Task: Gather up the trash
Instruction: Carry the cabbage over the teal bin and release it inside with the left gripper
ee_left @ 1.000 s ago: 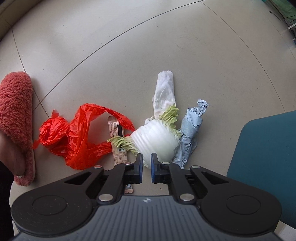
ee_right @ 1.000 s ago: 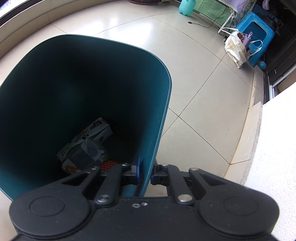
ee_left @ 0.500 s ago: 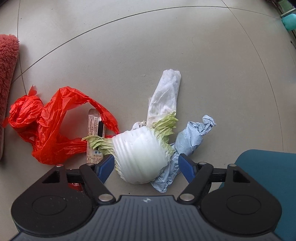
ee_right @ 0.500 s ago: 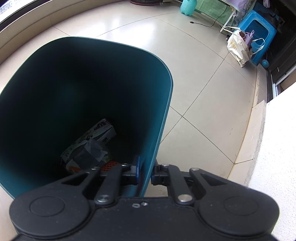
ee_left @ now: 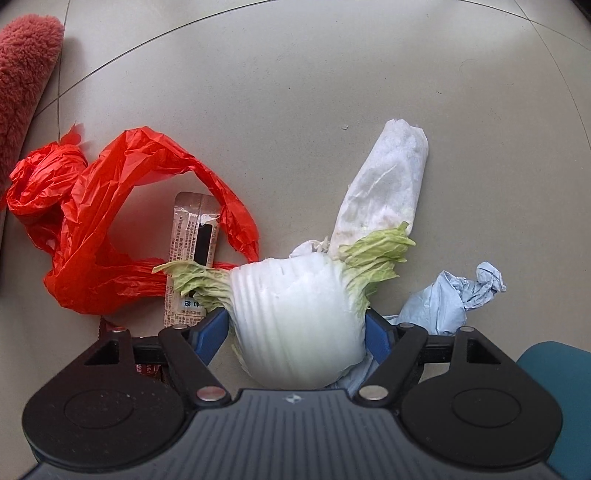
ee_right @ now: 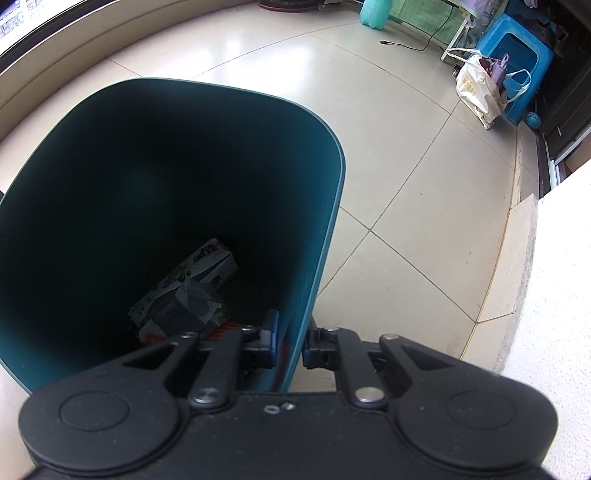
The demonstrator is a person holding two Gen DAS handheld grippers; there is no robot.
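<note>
A cut white cabbage stub (ee_left: 295, 306) with green leaf scraps lies on the tiled floor. My left gripper (ee_left: 295, 332) points down over it, open wide, one blue pad on each side of the stub. Around it lie a red plastic bag (ee_left: 92, 221), a brown snack wrapper (ee_left: 194, 236), a rolled white tissue (ee_left: 388, 184) and a crumpled pale-blue paper (ee_left: 450, 295). My right gripper (ee_right: 290, 341) is shut on the near wall of the teal bin (ee_right: 147, 166), one pad inside and one outside. A carton and other scraps (ee_right: 195, 288) lie at the bin's bottom.
A pink fluffy slipper (ee_left: 26, 74) sits at the far left. The bin's corner (ee_left: 554, 373) shows at the left view's lower right. Beyond the bin stand a blue stool (ee_right: 517, 48), a white bag (ee_right: 476, 88), a green bottle (ee_right: 375, 13) and a white wall (ee_right: 554, 295).
My left gripper's jaws went from shut to wide open, and it sank until the cabbage stub lay between the pads. The right gripper kept its hold on the bin wall.
</note>
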